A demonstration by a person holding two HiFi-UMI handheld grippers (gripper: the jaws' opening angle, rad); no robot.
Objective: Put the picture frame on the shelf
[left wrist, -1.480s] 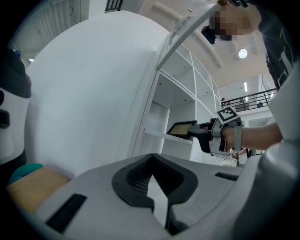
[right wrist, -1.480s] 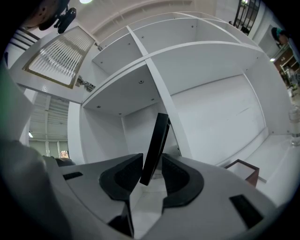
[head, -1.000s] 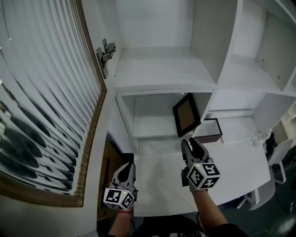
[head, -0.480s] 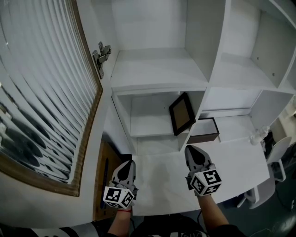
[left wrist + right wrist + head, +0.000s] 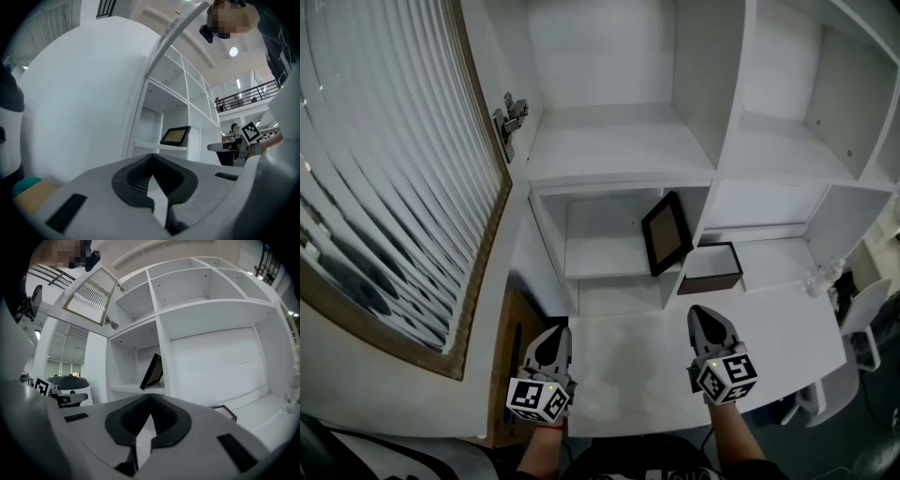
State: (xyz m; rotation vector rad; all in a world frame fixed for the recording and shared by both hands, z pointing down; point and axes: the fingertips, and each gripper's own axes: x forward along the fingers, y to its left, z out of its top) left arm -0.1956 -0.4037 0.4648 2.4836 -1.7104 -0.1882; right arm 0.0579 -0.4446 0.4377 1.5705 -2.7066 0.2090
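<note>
The black picture frame [image 5: 667, 233] stands tilted on the lower shelf [image 5: 600, 258], leaning against the white divider; it also shows in the left gripper view [image 5: 175, 136] and the right gripper view [image 5: 153, 372]. My right gripper [image 5: 706, 323] hovers over the white desk, well short of the frame. Its jaws [image 5: 149, 416] have just closed and are shut, with nothing between them. My left gripper [image 5: 548, 342] sits at the desk's left, jaws [image 5: 151, 176] shut and empty.
An open cabinet door with slatted glass [image 5: 384, 169] juts out at the left, its hinge [image 5: 511, 117] by the upper shelf. A brown open box [image 5: 712, 266] rests on the desk [image 5: 787, 328] under the right compartments. A clear glass piece [image 5: 817, 279] stands at the far right.
My right gripper has drawn back from the shelf toward me and its jaws have closed. The frame stays leaning on the shelf. The left gripper has hardly moved.
</note>
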